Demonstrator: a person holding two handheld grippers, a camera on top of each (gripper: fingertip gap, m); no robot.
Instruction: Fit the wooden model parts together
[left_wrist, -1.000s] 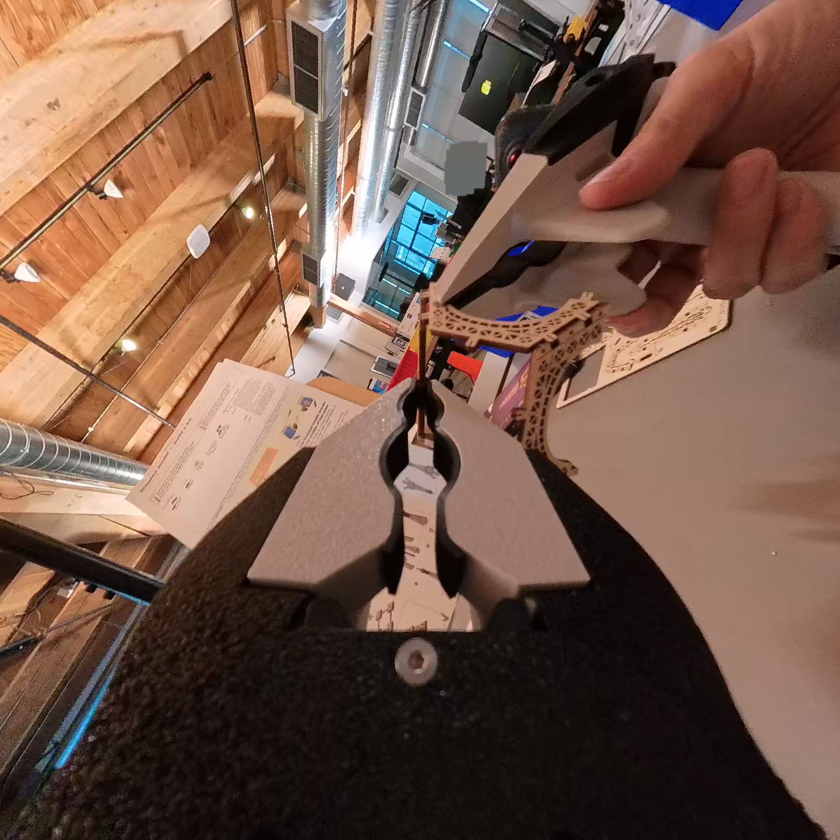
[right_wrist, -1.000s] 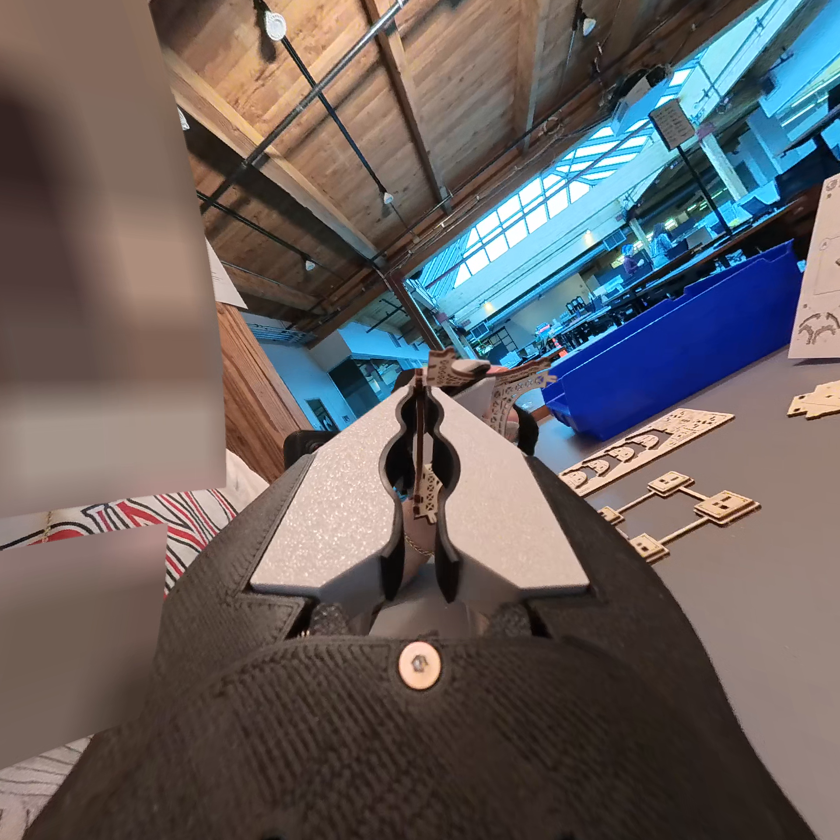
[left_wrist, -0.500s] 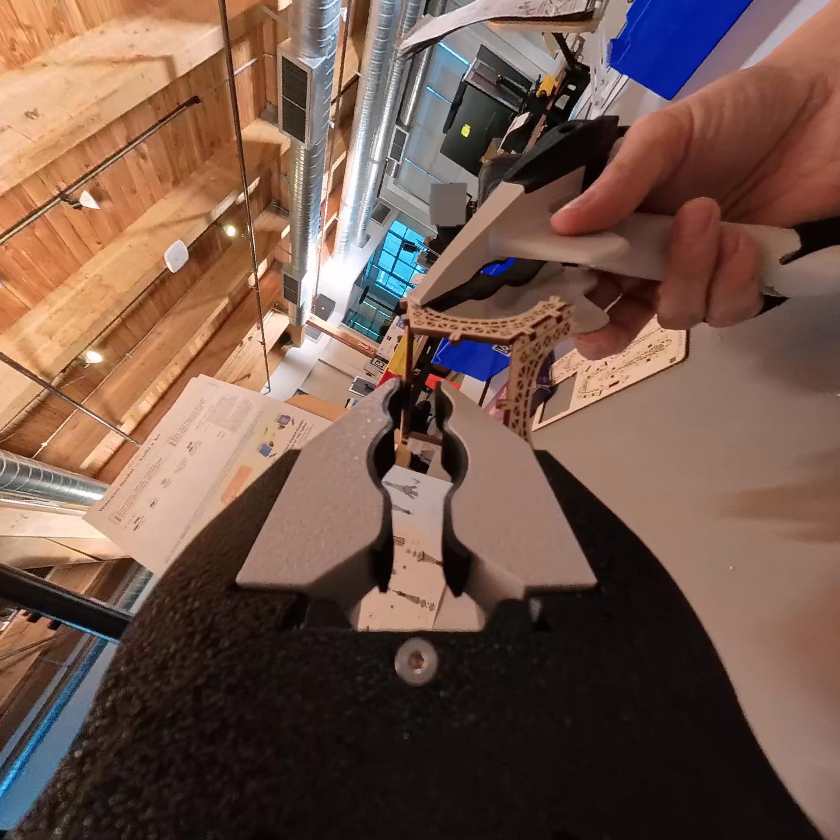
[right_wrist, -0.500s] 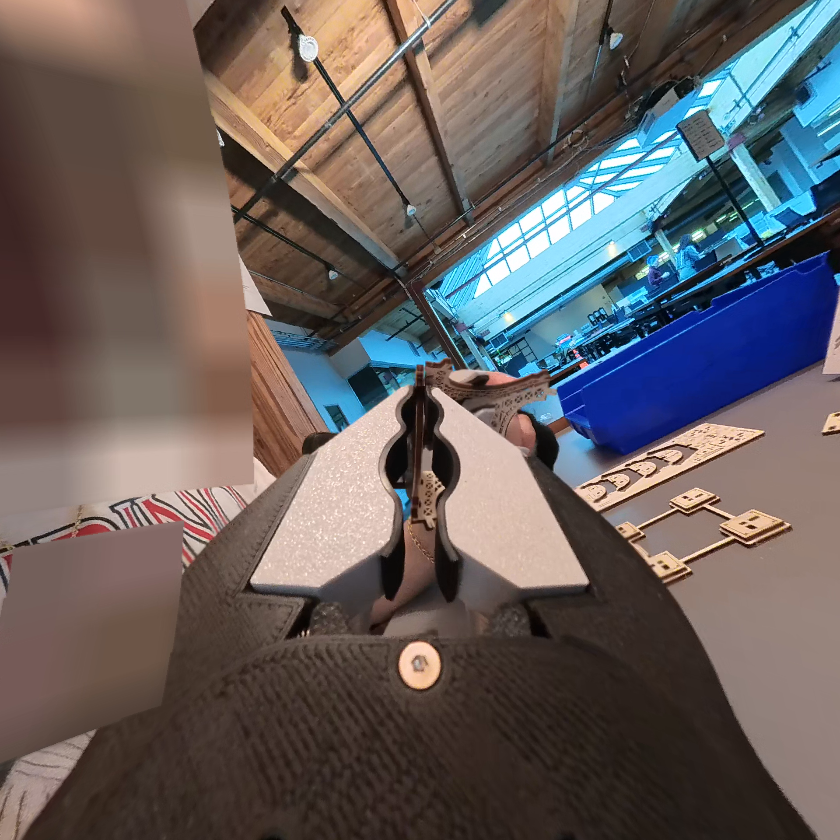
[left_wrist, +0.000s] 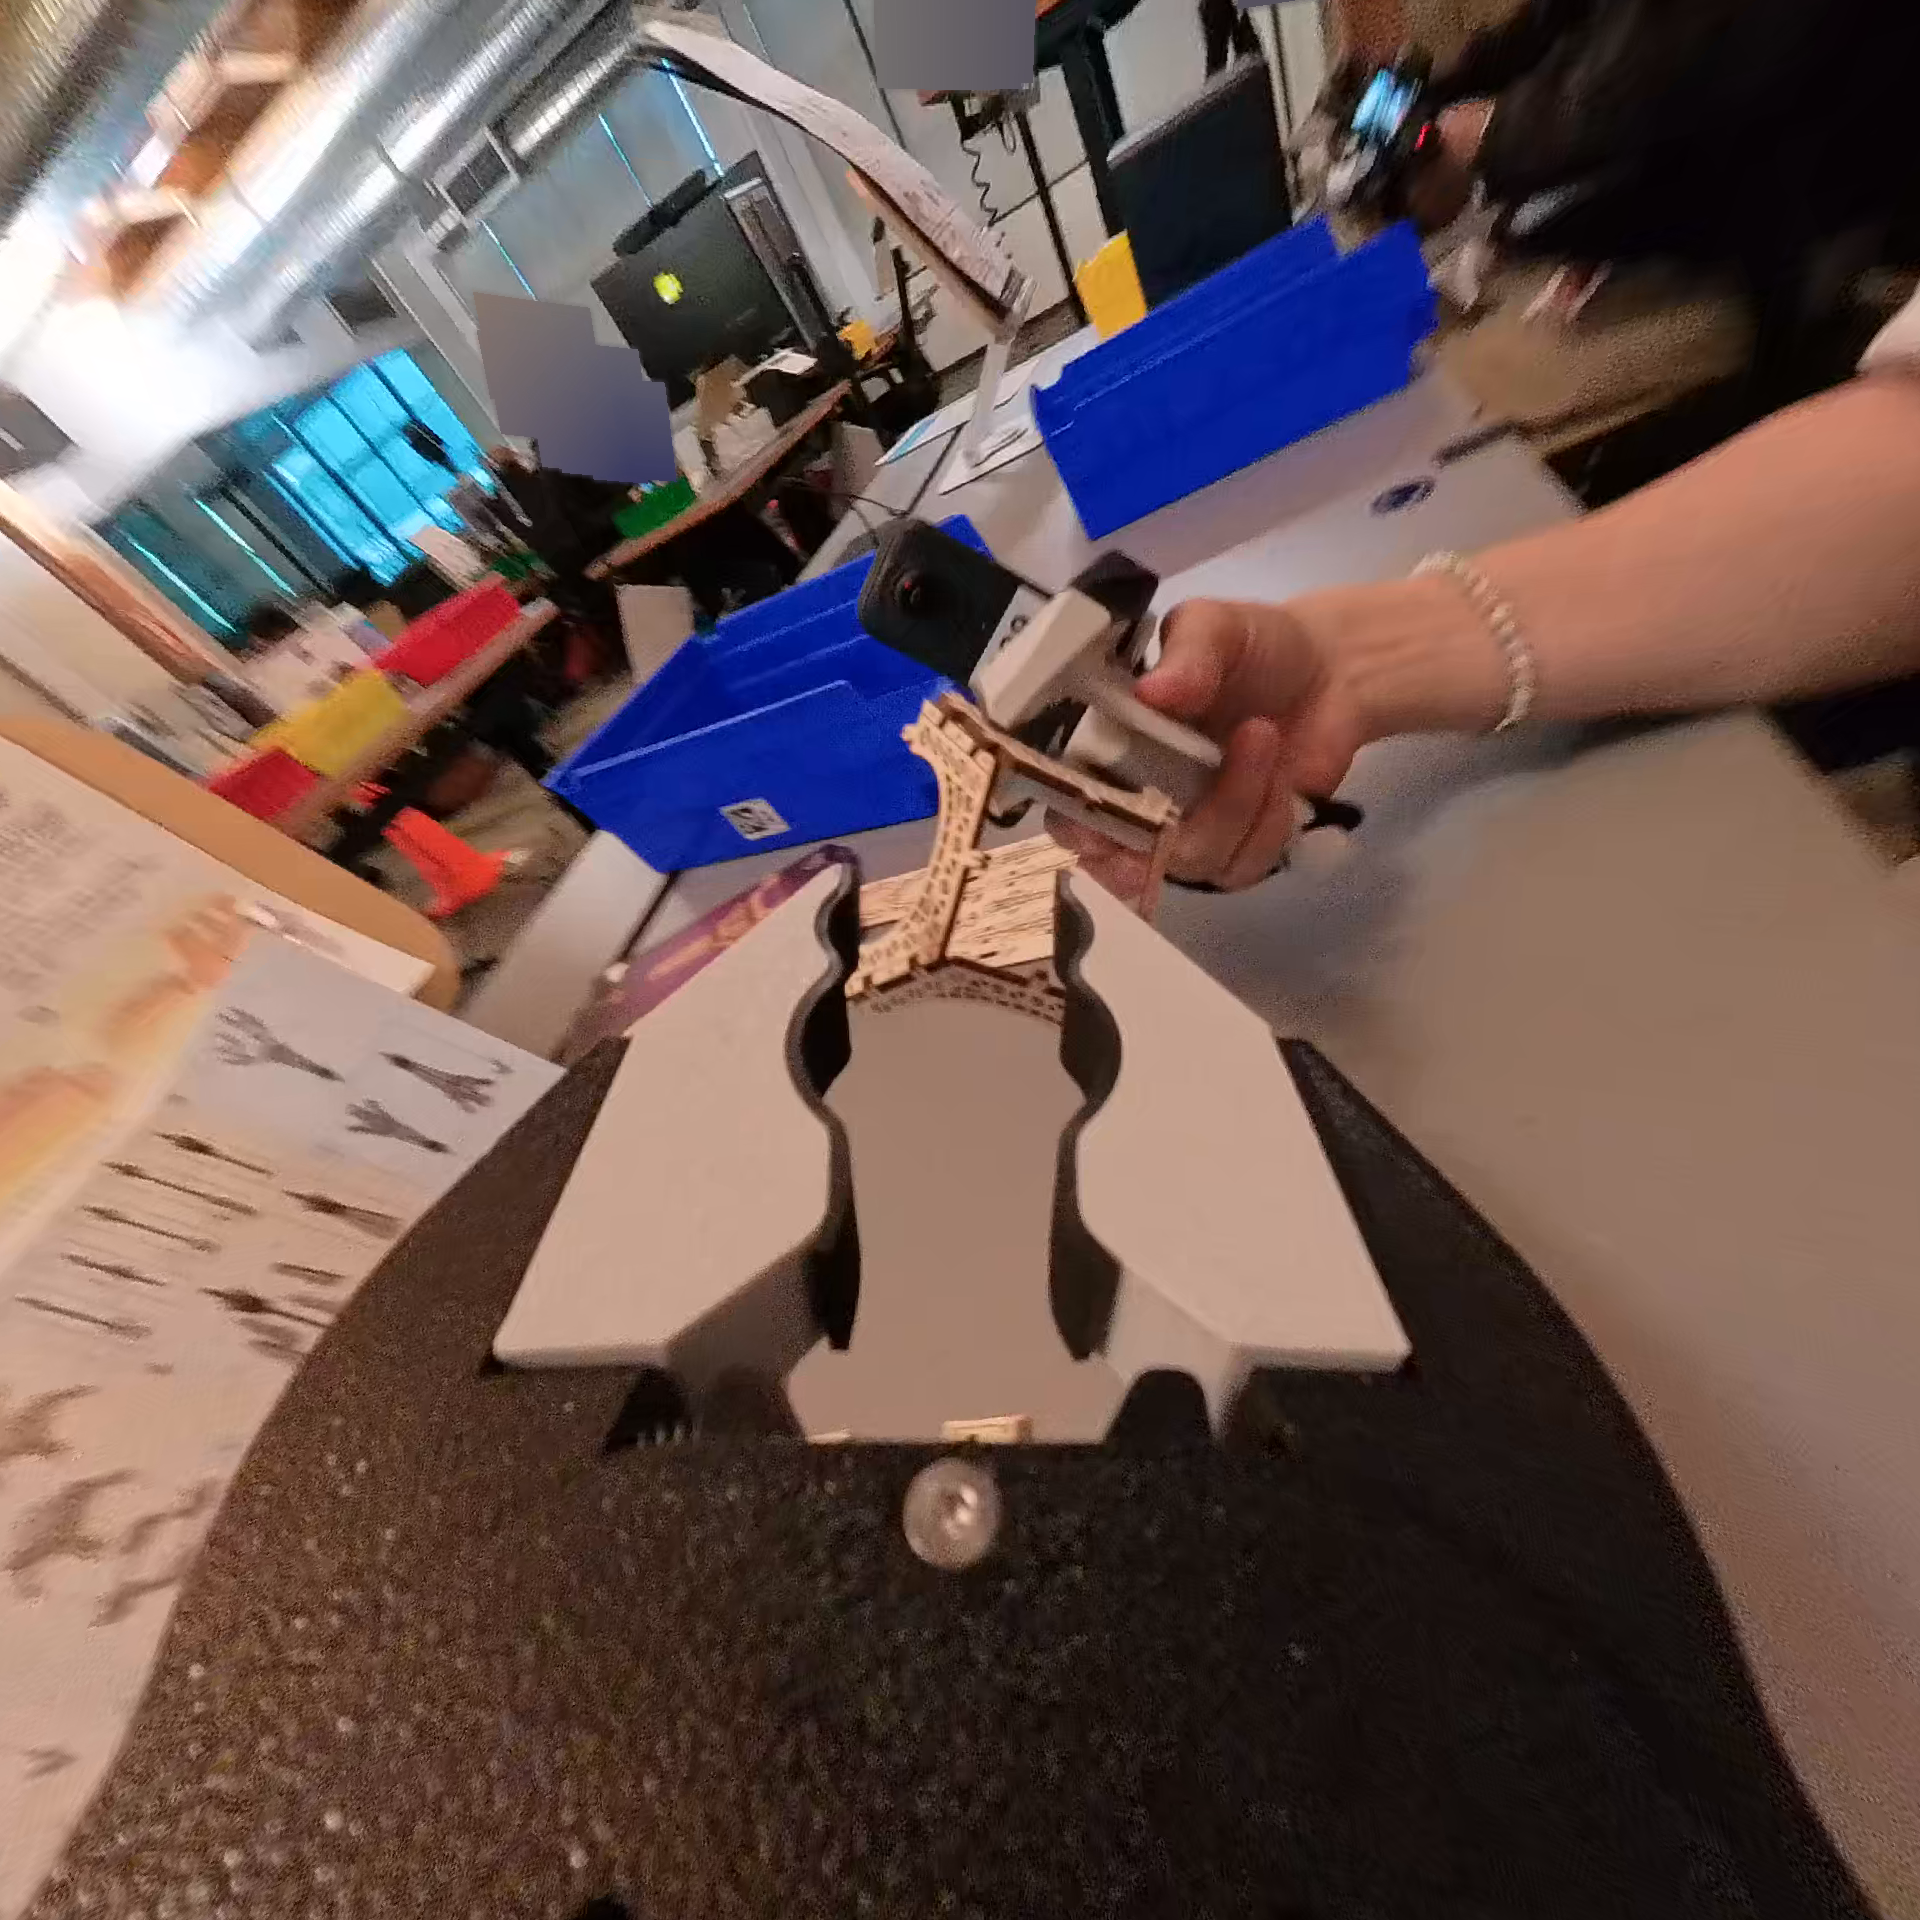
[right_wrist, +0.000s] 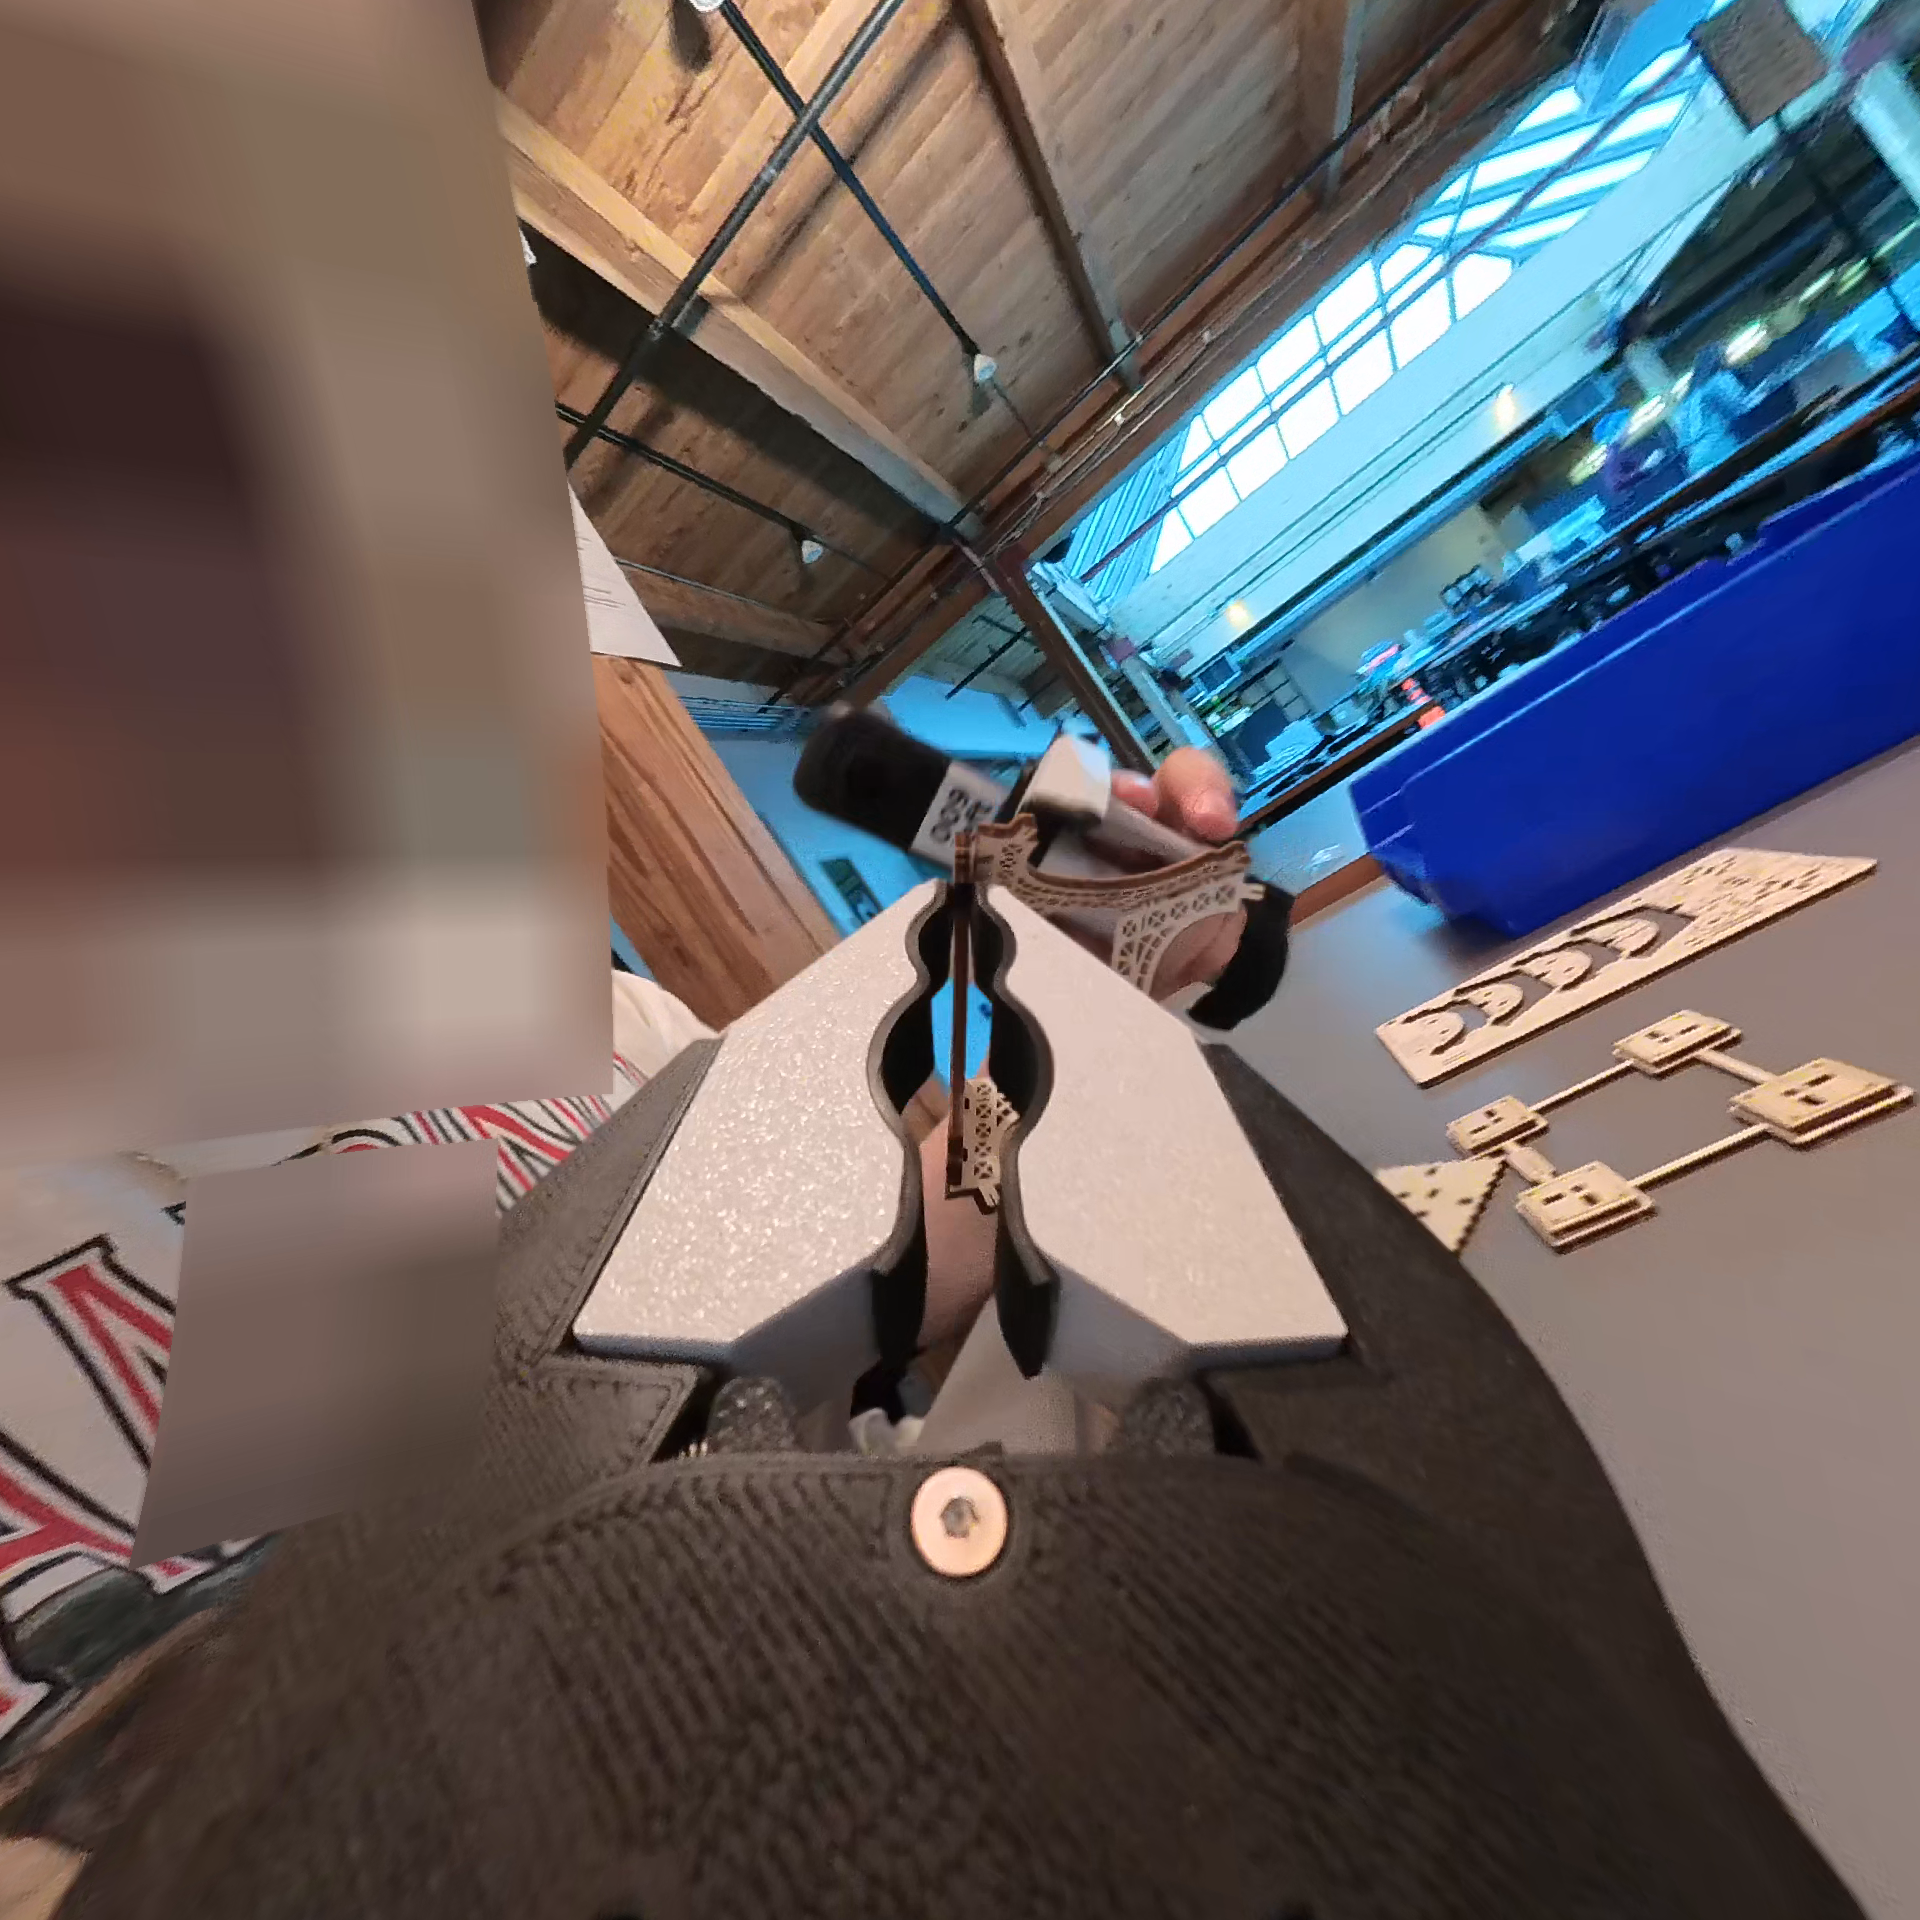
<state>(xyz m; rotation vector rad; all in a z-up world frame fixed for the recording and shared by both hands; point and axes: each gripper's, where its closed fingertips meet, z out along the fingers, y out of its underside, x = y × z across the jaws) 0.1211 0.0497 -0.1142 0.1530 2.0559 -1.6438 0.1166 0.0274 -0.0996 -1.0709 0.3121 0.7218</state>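
1. A timber plank ceiling (right_wrist: 1091, 208) with dark pipes is seen at twelve o'clock in the right wrist view.
2. Bright blue-tinted windows (right_wrist: 1351, 353) are seen at two o'clock.
3. A grey table (left_wrist: 1558, 1039) is spread at three o'clock in the left wrist view.
4. Blue bins (left_wrist: 1226, 416) are set at one o'clock.
5. Red and yellow bins (left_wrist: 343, 727) are placed at ten o'clock.

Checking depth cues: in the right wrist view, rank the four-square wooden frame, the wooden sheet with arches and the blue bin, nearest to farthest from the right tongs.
From the right tongs:
1. four-square wooden frame, on the table, right.
2. wooden sheet with arches, just behind it.
3. blue bin, farthest, table's back.
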